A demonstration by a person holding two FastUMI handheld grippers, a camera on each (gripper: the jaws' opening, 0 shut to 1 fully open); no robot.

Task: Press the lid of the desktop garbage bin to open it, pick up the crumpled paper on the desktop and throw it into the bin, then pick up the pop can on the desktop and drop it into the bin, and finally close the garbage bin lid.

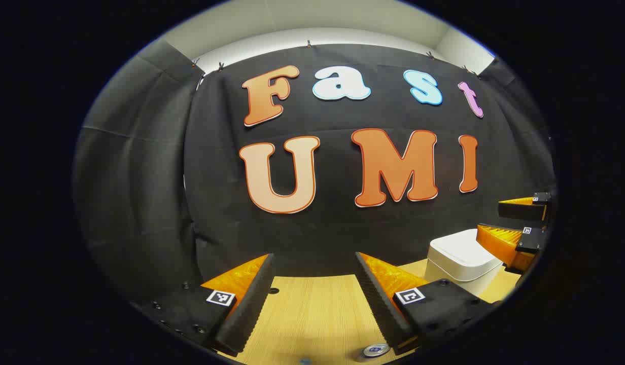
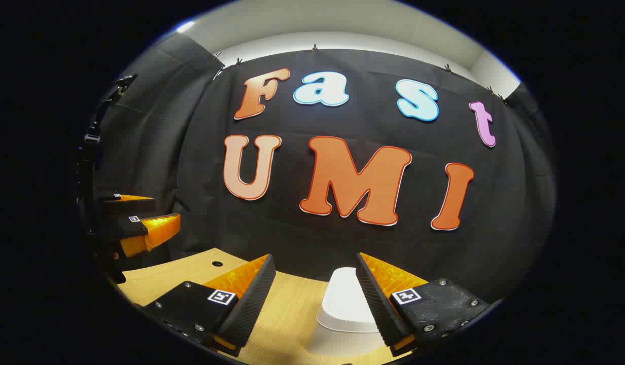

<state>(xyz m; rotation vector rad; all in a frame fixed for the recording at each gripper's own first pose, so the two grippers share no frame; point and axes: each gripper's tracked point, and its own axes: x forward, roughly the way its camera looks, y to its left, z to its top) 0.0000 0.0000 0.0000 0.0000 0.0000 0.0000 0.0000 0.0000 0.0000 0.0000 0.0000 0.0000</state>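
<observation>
Step in hand, by my judgement: opening bin [image 2: 345, 304]; white lid [image 1: 462, 249] sat shut. My right gripper [image 2: 315, 294] was spread wide, empty, bin just beyond its fingers, on wooden desktop [image 1: 312, 309] near far wall. My left gripper [image 1: 315, 296] was spread, empty, bin far right of it. Pop can top [image 1: 376, 350] near. Next: lower right finger onto lid, press.

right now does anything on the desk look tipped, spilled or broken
Nothing stands out. The white garbage bin stands upright on the wooden desktop with its lid down. Both the left gripper and right gripper are open and hold nothing. A small round metal object lies flat at the desk's near edge.
</observation>
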